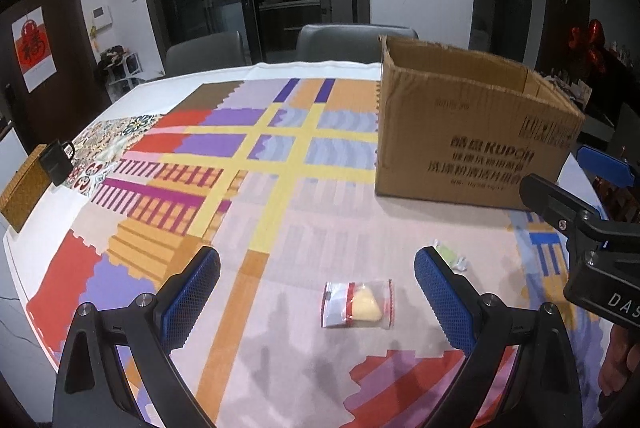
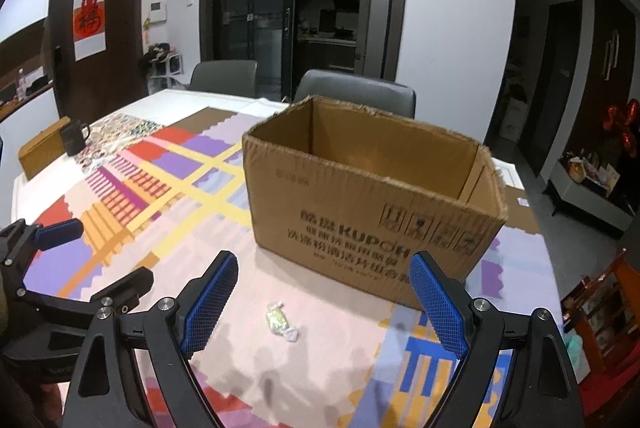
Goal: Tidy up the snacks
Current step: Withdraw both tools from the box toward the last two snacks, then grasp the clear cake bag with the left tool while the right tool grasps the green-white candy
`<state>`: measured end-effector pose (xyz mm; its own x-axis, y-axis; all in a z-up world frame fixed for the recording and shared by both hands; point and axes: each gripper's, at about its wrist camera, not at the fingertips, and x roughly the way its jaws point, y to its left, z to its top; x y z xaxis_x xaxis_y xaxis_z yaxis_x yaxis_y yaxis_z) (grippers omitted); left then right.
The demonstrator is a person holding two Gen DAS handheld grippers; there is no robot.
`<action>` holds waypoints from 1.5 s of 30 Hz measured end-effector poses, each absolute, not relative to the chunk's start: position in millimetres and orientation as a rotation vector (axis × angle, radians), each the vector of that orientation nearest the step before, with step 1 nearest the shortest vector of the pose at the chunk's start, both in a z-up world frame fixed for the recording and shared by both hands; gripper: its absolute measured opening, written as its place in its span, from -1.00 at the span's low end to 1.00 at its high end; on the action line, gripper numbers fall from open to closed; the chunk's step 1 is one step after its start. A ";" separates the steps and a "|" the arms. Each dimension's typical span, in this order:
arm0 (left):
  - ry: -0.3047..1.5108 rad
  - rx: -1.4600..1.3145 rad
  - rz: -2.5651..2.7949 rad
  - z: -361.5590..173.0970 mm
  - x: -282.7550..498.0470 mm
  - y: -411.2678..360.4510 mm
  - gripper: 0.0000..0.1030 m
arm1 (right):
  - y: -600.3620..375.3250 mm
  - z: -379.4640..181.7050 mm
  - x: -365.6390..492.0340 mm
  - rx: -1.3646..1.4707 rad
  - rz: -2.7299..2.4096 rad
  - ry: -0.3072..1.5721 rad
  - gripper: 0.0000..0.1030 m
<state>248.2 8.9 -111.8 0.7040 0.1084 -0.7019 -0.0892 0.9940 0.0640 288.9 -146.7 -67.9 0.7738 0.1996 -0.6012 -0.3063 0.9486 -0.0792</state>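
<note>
Patterned tablecloth point(image 1: 280, 155) is covering the dining table. On it, a wrapped yellow pastry point(image 1: 359, 304) is lying between the spread, empty jaws of the left gripper point(image 1: 316, 292); a small wrapped candy point(image 2: 281, 320) is lying likewise before the right gripper point(image 2: 320, 302), also spread and empty. An open cardboard box point(image 2: 360, 211) is standing just behind. Advisable: be lowering squarely, pinching each wrapper at mid-body.
</note>
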 end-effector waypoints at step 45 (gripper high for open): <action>0.936 -0.029 0.081 -204.5 272.6 4.9 0.78 | -115.6 -190.6 335.0 -0.311 0.497 0.858 0.21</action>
<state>272.6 4.9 -204.5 0.5900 0.0565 -0.8054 -0.0819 0.9966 0.0099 335.0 -115.6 -190.6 0.5508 0.2900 -0.7826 -0.5341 0.8430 -0.0635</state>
